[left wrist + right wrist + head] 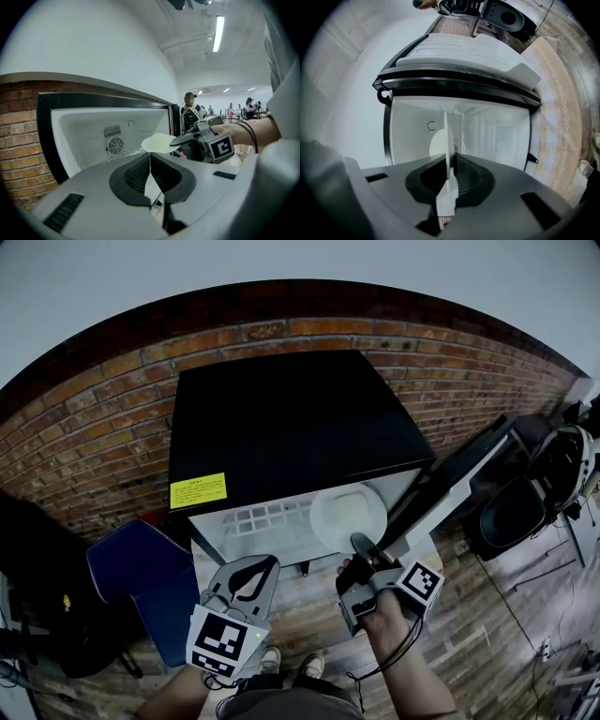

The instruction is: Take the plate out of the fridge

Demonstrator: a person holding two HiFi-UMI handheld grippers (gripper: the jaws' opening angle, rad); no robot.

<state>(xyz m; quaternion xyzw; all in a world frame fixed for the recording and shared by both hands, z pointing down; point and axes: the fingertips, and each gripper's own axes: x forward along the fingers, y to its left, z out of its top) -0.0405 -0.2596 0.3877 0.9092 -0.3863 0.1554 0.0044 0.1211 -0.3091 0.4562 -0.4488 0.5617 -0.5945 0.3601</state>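
Plate [348,517] pinched at its near rim by my right gripper [360,546], centre frame at the fridge [281,427] mouth, so it rides flat; left gripper [267,566] closed on nothing, lower left, out of the way.

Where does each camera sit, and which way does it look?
Head view: on the person's head, looking steeply down at the open fridge; shows the left hand-held gripper, the right hand-held gripper, a forearm.
Left gripper view: on the left hand-held gripper, looking past its shut, empty jaws into the fridge; the right hand shows.
Right gripper view: on the right hand-held gripper, rolled sideways, looking along jaws shut on the plate.
Shared: all three show plate and fridge.
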